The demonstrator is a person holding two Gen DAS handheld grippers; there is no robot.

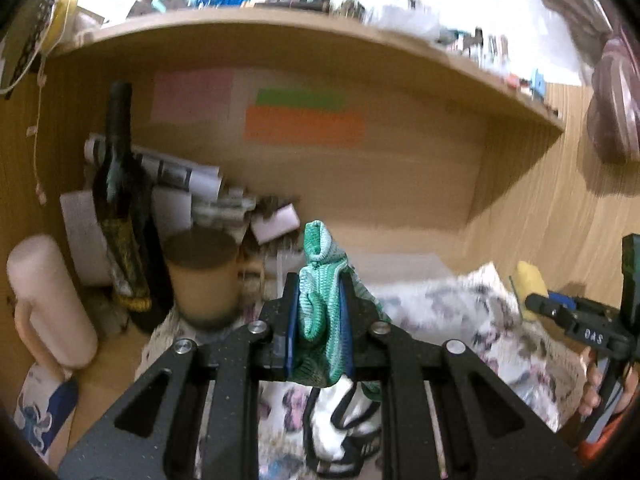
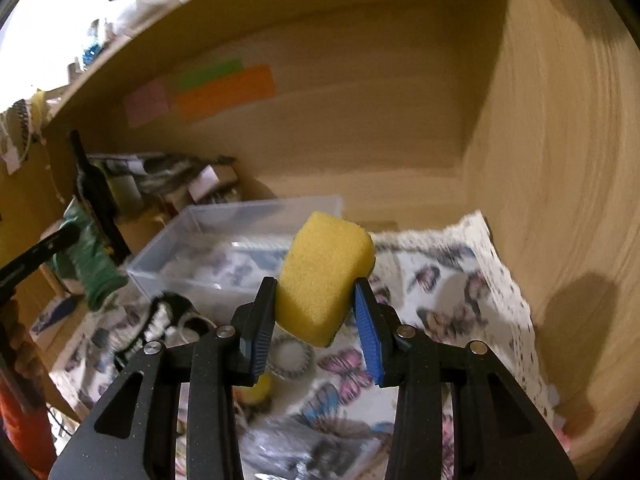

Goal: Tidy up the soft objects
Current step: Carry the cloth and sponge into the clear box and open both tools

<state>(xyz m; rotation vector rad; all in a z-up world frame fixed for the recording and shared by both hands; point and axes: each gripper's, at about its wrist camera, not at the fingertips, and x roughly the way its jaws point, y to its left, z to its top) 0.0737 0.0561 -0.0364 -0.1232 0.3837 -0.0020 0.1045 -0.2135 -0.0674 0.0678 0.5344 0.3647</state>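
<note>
Left tongs [image 1: 318, 320]: I have them clamped on the green knitted cloth [image 1: 322, 312]; both blue pads press its sides, its top stands above the tips and its lower end hangs below the jaws.

Green knitted cloth, location: held off the surface, above the butterfly cloth [image 1: 440, 312] near the desk's front edge. From the right wrist view I see it at the left [image 2: 94, 268], hanging from the other tool.

Bottle [image 1: 120, 200]: dark, upright, in the desk's back-left corner, with rolled papers [image 1: 176, 172] behind it.

Jar [image 1: 202, 276]: tan, with a brown lid, upright just right of the bottle.

White roll [image 1: 48, 300]: at the desk's left edge, upright and slightly tilted.

Black-and-white cloth [image 1: 340, 432]: lying on the butterfly cloth below the left tongs.

Clear box [image 2: 224, 252]: open, standing on the butterfly cloth toward the back, left of centre.

Right tongs [image 2: 316, 312]: I have them clamped on the yellow sponge [image 2: 324, 276], whose sides sit against the two pads.

Yellow sponge, location: held in the air, tilted, in front of the clear box and above the butterfly cloth. The left wrist view shows it at the far right [image 1: 530, 284].

Notes on back panel: pink [image 1: 192, 94], green [image 1: 300, 98] and orange [image 1: 304, 126] paper strips; any writing is too blurred to read.

Shelf [image 1: 280, 32]: spans above the desk, crowded with blurred items.
</note>
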